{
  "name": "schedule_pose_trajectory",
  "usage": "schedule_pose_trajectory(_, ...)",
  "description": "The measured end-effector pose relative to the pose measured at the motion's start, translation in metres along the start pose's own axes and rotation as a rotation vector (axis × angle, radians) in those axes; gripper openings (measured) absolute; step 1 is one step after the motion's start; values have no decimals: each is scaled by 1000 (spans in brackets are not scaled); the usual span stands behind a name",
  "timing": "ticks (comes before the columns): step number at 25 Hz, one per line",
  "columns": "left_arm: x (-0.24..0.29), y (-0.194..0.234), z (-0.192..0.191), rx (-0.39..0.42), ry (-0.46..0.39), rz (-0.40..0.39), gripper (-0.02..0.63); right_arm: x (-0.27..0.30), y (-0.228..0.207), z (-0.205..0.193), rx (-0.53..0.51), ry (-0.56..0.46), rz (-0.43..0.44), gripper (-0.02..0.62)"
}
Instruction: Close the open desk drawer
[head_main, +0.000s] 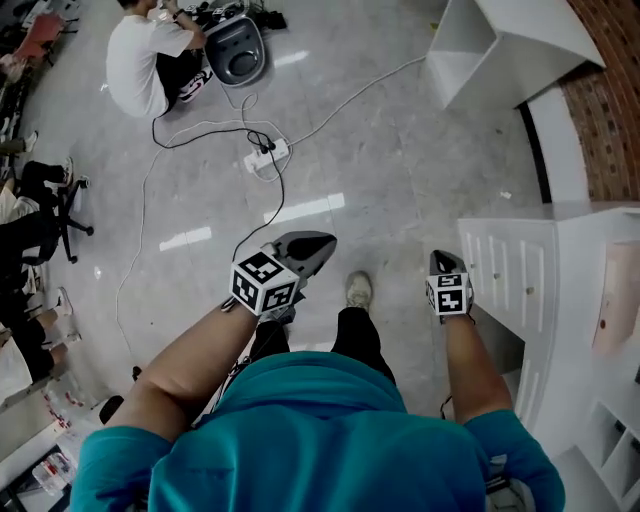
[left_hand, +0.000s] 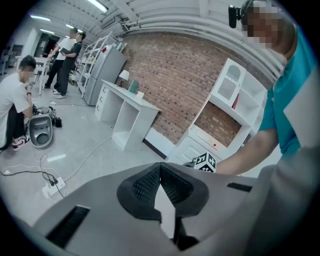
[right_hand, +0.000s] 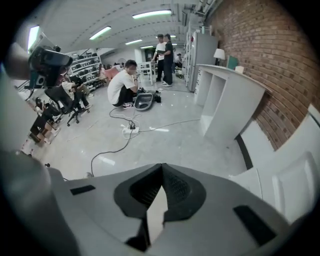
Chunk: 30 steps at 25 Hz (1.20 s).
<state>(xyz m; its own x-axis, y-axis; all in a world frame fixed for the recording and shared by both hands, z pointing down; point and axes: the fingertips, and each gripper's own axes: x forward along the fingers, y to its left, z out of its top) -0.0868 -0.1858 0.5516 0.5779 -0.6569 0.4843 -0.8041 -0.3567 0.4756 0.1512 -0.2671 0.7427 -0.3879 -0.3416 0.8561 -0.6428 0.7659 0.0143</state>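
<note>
Beside white desk's front edge: both grippers shut & empty, drawer out.

Nearest, person's teal shirt (head_main: 320, 420) & bare forearms. L gripper (head_main: 318, 243), grey w/ marker cube, has jaws pressed together w/ nothing btwn; it hangs over the glossy grey floor (head_main: 400, 170), left of a white shoe (head_main: 358, 290). R gripper (head_main: 442, 262) is likewise closed on nothing, just beside the white panelled desk drawer (head_main: 505, 270), which juts from the white desk (head_main: 600, 225) at right edge; can't tell if they touch. Farther: white power strip (head_main: 266, 155) w/ black cable (head_main: 280, 195) on floor. Beyond, a person in white tee (head_main: 140, 60) crouches by a grey round appliance (head_main: 235, 50). Second white desk (head_main: 510, 40) against red brick wall (head_main: 612, 100).
</note>
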Motion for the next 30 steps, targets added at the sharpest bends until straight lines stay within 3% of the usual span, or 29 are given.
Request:
schedule_pose_trajectory(16, -281, 39, 14, 73, -237, 222, 15, -102, 267, 233, -294, -241, 322, 20)
schedule_pose_trajectory(22, -359, 44, 14, 67, -303, 300, 15, -146, 343, 285, -352, -323, 444, 20)
schedule_pose_trajectory(30, -413, 30, 27, 72, -389, 362, 15, -212, 399, 325, -391, -444, 610, 20)
